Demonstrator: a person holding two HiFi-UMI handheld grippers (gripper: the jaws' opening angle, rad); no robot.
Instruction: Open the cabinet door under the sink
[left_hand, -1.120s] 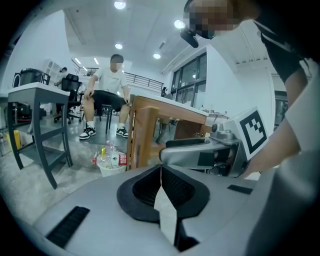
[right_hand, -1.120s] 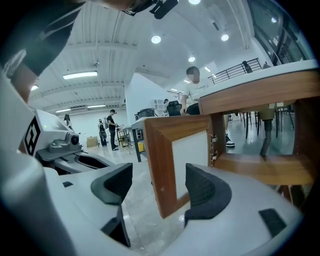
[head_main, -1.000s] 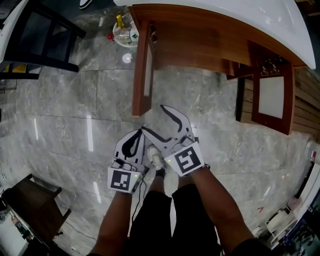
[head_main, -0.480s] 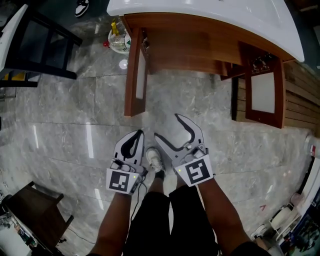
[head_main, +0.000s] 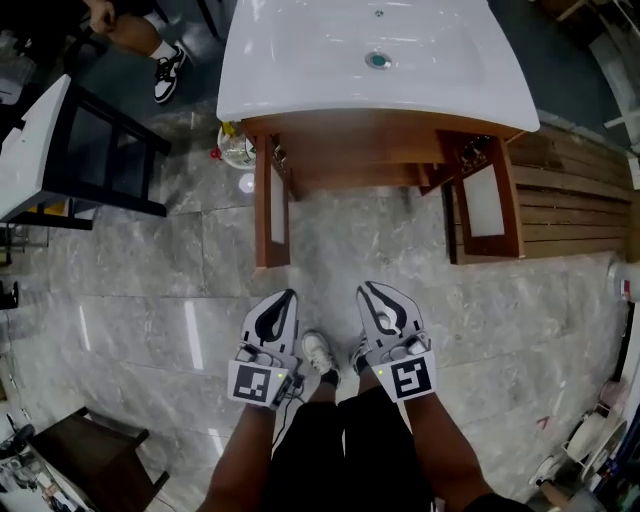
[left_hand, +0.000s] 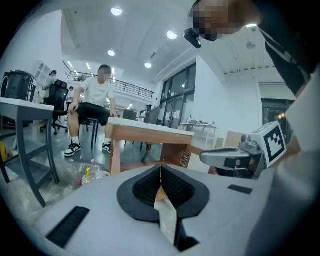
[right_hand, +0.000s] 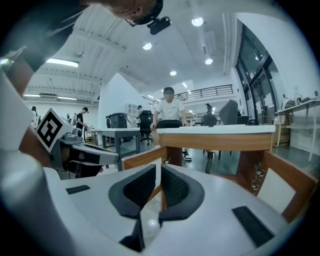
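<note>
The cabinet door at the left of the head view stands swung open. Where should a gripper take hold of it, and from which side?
Probably the free end of the left door, lowest in the head view, coming from the front. It stands out edge-on from the vanity, a thin wooden frame that jaws could straddle.

Grey marble floor (head_main: 120, 260) is reflecting ceiling spots (left_hand: 116, 11). White-topped table (head_main: 30, 150) is standing at left, dark stool (head_main: 85, 445) btm-left, tall windows (right_hand: 252, 65) lining right wall.
</note>
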